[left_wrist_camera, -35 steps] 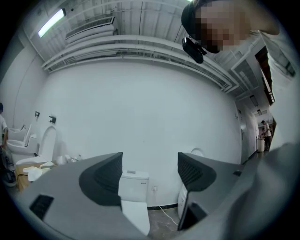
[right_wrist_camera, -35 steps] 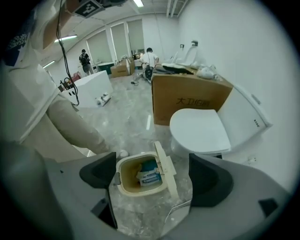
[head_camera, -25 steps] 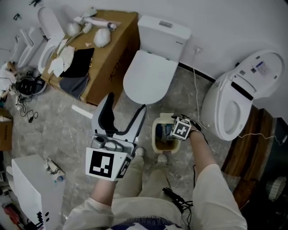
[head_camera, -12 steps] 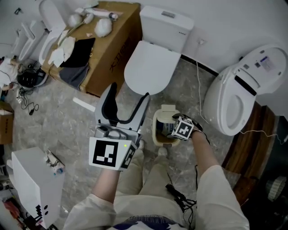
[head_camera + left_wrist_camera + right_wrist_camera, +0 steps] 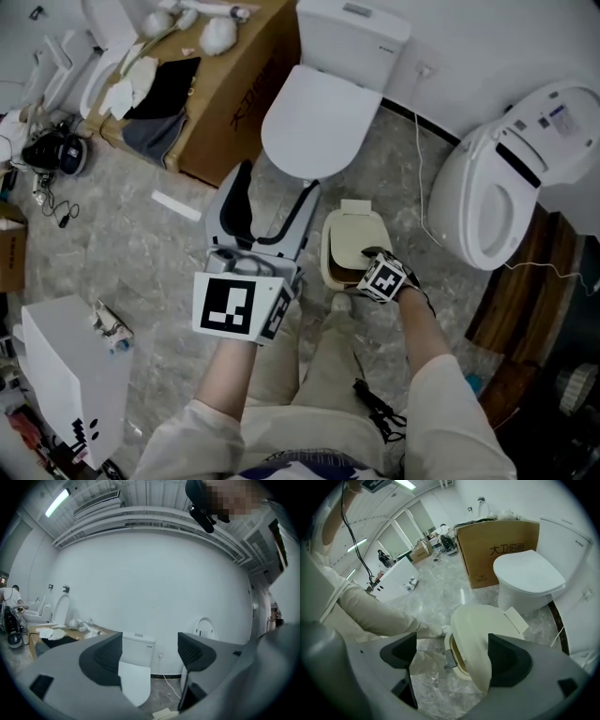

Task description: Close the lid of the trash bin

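The small cream trash bin [image 5: 330, 274] stands on the floor in front of the white toilet. Its lid [image 5: 354, 240] is tilted down over the opening, with a dark gap left at the near rim. My right gripper [image 5: 368, 255] is open just above the bin's near edge. In the right gripper view the lid [image 5: 480, 630] hangs between the spread jaws, close to the right one; contact is unclear. My left gripper [image 5: 278, 185] is open, raised to the left of the bin, holding nothing. In the left gripper view it [image 5: 150, 651] faces the wall and toilet.
A white toilet [image 5: 319, 122] stands right behind the bin, and a second toilet [image 5: 497, 197] is at the right. A cardboard box [image 5: 216, 94] with clutter sits at the back left. A white cabinet [image 5: 66, 375] is near left. The person's shoe [image 5: 339, 302] is by the bin.
The lid has swung from upright down over the bin, hiding most of its inside. My right gripper has drawn back toward the near rim. The left gripper has risen slightly.
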`<state>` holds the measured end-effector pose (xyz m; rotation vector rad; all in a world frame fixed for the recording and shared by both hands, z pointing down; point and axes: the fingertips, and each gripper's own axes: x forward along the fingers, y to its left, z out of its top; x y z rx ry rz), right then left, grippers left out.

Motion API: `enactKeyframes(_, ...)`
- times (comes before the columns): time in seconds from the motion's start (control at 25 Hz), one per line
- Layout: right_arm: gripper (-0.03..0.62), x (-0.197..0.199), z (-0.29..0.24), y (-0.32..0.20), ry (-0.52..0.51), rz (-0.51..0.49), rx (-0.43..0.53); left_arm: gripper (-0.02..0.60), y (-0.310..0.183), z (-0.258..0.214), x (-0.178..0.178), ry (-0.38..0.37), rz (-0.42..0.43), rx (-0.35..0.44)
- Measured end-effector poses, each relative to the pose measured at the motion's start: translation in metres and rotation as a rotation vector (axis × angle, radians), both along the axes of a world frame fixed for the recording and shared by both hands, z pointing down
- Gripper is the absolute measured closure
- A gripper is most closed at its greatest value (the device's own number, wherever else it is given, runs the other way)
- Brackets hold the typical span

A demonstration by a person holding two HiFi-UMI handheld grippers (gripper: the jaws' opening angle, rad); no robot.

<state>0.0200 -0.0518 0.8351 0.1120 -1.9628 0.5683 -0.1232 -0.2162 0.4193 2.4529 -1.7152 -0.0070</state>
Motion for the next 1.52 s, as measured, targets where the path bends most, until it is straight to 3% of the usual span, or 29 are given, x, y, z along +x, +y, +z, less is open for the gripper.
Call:
enactKeyframes(0.4, 0.122, 0.001, 0.022, 0.018, 0.024, 0.063, -0.023, 0.236, 0.021, 0.016, -0.009, 0.000, -0.017, -0.006)
enactKeyframes(1.08, 0.128, -0.003, 0.075, 0.053, 0.036, 0.036, -0.073, 0.236, 0.027, 0.059, -0.016, -0.009, -0.039, -0.025)
enactKeyframes(1.52, 0.131, 0.001, 0.111, 0.067, 0.043, 0.044, -0.068, 0.236, 0.039, 0.088, 0.002, -0.020, -0.023, -0.038)
